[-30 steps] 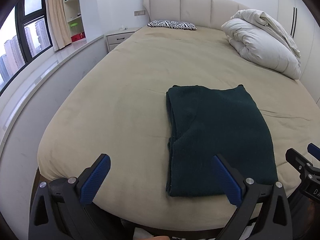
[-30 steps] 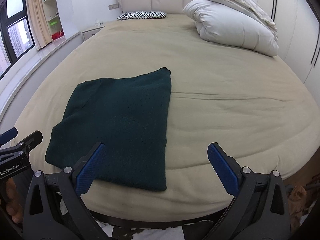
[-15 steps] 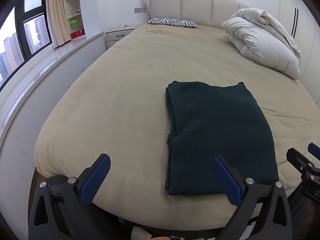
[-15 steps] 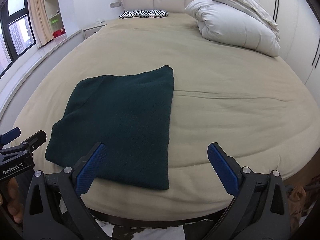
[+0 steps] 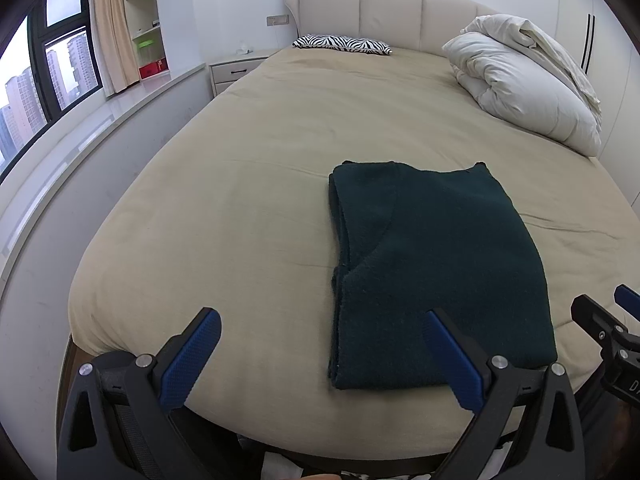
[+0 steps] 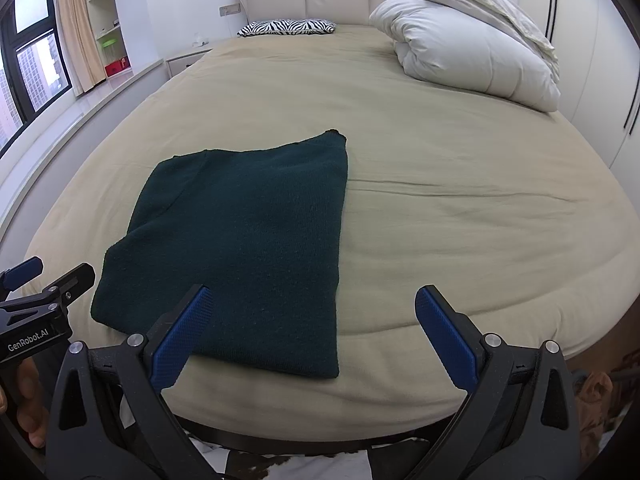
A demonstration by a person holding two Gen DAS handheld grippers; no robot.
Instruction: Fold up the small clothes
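Plainly, the dark green garment (image 5: 432, 272) lies folded flat near the foot edge of the bed (image 5: 248, 200), low and right of centre in the left wrist view, low and left in the right wrist view. The left tool (image 5: 320, 354) and right tool (image 6: 312, 334) both hover spread wide, grasping nothing, short of the bed's edge. The likely risk: the near edge of the garment sits close to the mattress's rounded lip, so a careless pinch or tug toward the person could drag it off, or catch only the top layer and undo the fold. The only legible writing is "GenRobot.AI" (image 6: 28, 341), on the left tool's body at the left edge of the right wrist view.
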